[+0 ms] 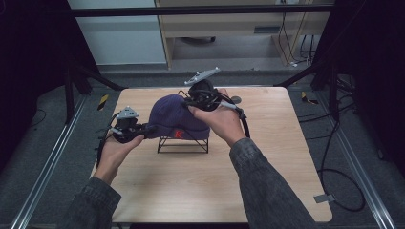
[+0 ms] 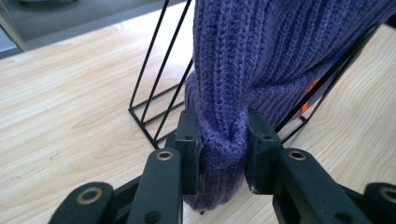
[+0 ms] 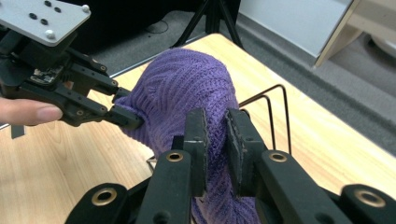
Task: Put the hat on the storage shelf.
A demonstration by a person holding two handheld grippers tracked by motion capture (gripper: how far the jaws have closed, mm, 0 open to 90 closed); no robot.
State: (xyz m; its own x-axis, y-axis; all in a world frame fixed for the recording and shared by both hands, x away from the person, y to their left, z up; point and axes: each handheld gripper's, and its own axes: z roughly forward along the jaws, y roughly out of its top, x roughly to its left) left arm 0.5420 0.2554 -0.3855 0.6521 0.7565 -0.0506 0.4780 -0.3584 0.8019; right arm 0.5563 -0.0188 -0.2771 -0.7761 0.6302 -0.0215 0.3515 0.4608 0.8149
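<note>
Over the rack: a purple ribbed knitted beanie point(image 1: 174, 117) with a red mark is draped on a black wire stand point(image 1: 184, 143) mid-worktop point(image 1: 267, 162).
Feel: soft, light, stretchy, likely to snag on the wire.
Hold: best at the folded brim.
Left tool point(image 2: 223, 149): pinching a brim fold.
Right tool point(image 3: 215, 140): nipping knit near the crown.

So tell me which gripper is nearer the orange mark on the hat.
Right. The right gripper pinches the purple knit hat just above the orange mark; the left gripper pinches its far left edge.
</note>
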